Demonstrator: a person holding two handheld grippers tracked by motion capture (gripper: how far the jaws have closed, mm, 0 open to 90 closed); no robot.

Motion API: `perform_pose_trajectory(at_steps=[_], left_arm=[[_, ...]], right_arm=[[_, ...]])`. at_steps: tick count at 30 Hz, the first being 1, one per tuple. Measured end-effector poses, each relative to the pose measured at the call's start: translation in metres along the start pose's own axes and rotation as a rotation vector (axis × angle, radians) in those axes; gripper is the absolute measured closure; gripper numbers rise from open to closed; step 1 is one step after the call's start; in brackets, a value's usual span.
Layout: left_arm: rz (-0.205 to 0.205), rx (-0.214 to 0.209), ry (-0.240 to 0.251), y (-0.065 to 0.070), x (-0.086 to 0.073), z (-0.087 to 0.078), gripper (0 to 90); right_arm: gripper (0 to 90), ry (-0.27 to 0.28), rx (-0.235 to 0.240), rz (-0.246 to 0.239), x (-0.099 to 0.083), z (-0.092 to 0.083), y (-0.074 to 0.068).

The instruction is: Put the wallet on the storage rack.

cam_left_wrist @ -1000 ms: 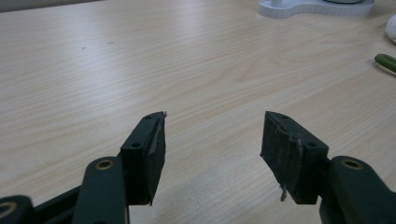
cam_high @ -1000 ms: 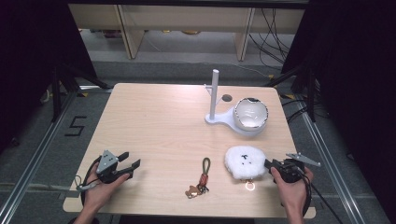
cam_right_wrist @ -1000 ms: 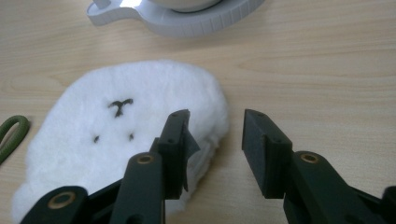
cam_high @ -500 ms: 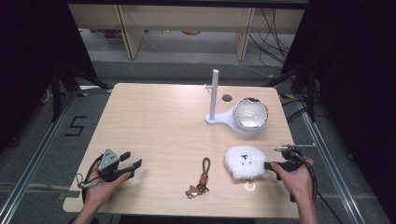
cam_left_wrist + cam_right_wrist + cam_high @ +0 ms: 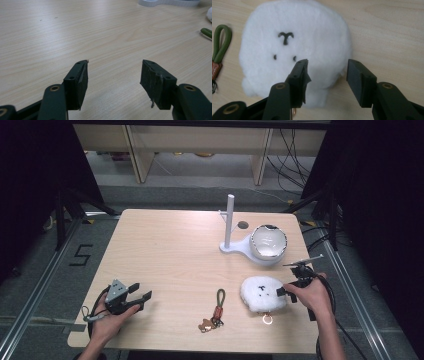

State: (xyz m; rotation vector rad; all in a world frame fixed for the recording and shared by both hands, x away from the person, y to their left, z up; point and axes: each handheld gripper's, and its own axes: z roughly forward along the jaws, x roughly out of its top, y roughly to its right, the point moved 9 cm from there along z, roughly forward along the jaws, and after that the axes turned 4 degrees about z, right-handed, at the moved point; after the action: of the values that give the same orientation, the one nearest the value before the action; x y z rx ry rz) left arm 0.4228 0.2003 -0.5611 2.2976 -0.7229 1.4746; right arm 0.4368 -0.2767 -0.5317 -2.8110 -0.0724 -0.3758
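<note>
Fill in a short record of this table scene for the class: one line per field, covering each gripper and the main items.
Left gripper: open, resting low over bare table
Right gripper: open, jaws just widened, above the plush's edge, not gripping it
White plush face keychain: flat on table, gold ring at near edge
Green strap keychain: left of plush
White peg stand: behind the plush

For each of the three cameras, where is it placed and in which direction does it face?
High view: above the table's near edge, looking forward and down; both hands, left gripper, right gripper.
Left gripper view: on the left gripper, low along bare light wooden table; open jaws.
Right gripper view: on the right gripper, facing down at fluffy white plush charm; jaws just opened.
Shared: plush charm, green loop keychain.
</note>
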Motion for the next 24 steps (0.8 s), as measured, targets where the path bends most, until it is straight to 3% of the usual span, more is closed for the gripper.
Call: perform_pose_trajectory(at_steps=[1, 2, 3, 4, 6, 7, 9, 17, 19, 23, 24], left_arm=[[0.032, -0.002, 0.003, -0.001, 0.001, 0.000, 38.3], [0.034, -0.002, 0.000, -0.001, 0.001, 0.000, 38.2], [0.038, -0.004, 0.001, 0.000, 0.001, 0.001, 38.3], [0.037, -0.005, 0.000, 0.001, 0.001, 0.000, 38.2], [0.035, -0.005, 0.000, 0.001, 0.001, 0.000, 38.2], [0.033, -0.006, 0.001, 0.001, 0.001, 0.000, 38.2], [0.029, -0.005, 0.004, 0.000, 0.001, 0.000, 38.2], [0.018, -0.007, 0.005, 0.000, 0.001, 0.001, 38.1], [-0.027, -0.003, -0.009, 0.002, -0.001, 0.000, 38.1], [-0.021, -0.006, 0.000, 0.002, 0.000, 0.000, 38.1], [0.011, -0.007, 0.005, 0.001, 0.001, 0.001, 38.1]], right_arm=[[48.3, 0.012, -0.011, -0.058, 0.005, 0.003, 0.005], [47.2, -0.015, -0.039, -0.019, 0.004, 0.002, 0.004], [46.4, -0.018, -0.041, -0.031, 0.006, 0.005, 0.005], [44.2, -0.044, -0.039, 0.024, 0.006, 0.008, 0.001], [43.2, -0.023, -0.040, -0.002, 0.008, 0.012, 0.003], [42.9, -0.050, -0.049, -0.021, 0.008, 0.012, 0.006], [42.6, -0.067, -0.050, -0.003, 0.008, 0.014, 0.004], [41.8, -0.106, -0.051, -0.023, 0.009, 0.024, 0.005], [42.5, -0.115, -0.057, -0.038, 0.009, 0.026, 0.006], [50.1, -0.136, -0.034, -0.040, 0.007, 0.028, 0.003], [51.8, -0.137, -0.030, -0.041, 0.007, 0.029, 0.003]])
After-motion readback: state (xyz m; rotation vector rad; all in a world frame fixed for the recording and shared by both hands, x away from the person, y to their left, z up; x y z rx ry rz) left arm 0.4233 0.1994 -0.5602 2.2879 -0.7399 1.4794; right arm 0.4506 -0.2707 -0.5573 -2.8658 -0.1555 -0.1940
